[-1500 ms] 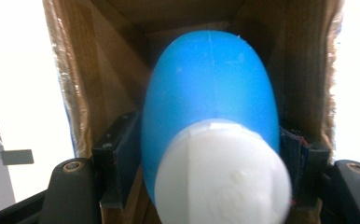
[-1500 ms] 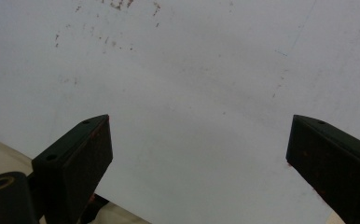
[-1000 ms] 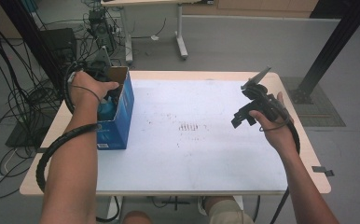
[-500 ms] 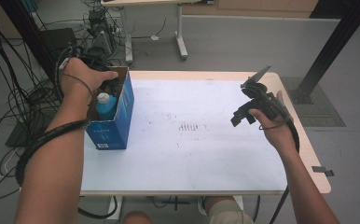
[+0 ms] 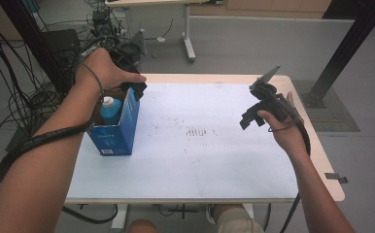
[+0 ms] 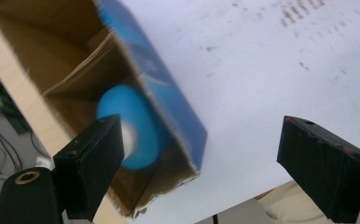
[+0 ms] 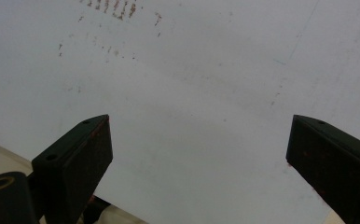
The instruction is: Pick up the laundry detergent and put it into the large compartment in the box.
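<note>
Left tongs (image 6: 201, 163) agape above box (image 5: 120, 127), bottle (image 5: 110, 110) inside; right tongs (image 5: 253, 114) agape, idle. Risk: my jaw clips box rim, tips it.

A box (image 5: 116, 128) stands on the left part of the table (image 5: 200, 165), with a bottle (image 5: 110, 109) upright inside it. The left gripper (image 5: 136, 90) hangs over the box's far end. The right gripper (image 5: 251, 119) is above the table's right side, well apart from the box
</note>
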Motion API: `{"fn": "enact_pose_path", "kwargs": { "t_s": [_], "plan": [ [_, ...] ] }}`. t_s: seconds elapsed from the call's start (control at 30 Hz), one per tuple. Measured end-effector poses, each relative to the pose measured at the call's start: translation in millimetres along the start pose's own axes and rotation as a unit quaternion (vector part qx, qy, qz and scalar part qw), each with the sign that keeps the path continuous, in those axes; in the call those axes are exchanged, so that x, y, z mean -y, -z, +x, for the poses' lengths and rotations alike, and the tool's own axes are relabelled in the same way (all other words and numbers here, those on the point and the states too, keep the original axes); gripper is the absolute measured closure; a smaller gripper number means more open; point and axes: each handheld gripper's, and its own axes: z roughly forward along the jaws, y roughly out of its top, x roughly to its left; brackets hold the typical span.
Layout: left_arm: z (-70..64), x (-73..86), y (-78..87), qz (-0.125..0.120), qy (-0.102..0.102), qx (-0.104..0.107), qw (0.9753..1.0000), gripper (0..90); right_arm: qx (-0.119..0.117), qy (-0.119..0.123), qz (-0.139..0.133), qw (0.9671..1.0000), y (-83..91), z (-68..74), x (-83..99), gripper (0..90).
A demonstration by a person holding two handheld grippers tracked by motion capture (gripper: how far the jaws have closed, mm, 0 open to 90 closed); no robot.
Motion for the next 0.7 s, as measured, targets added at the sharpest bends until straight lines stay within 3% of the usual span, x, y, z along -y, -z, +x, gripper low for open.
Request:
{"fn": "enact_pose_path", "kwargs": {
  "t_s": [0.13, 0.27, 0.5, 0.7],
  "plan": [
    [-16.3, -7.9, 0.7, 0.004, -0.050, 0.008, 0.9987, 14.8, 0.001, -0.001, 0.003, 1.0000, 0.1, 1.7, -2.8, 6.8],
    [-29.7, -12.5, 0.2, 0.004, -0.085, 0.013, 0.9963, 14.8, 0.000, -0.002, 0.006, 1.0000, -0.8, 1.6, -5.0, 6.8],
    [-50.9, -20.1, 0.0, 0.001, -0.148, 0.026, 0.9886, 14.4, -0.001, -0.005, 0.007, 1.0000, -2.3, 0.9, -8.0, 7.3],
    [-63.0, -24.5, 3.7, -0.006, -0.180, 0.028, 0.9832, 13.6, -0.003, -0.005, 0.006, 1.0000, -2.0, 1.2, -9.7, 7.3]
  ]
}}
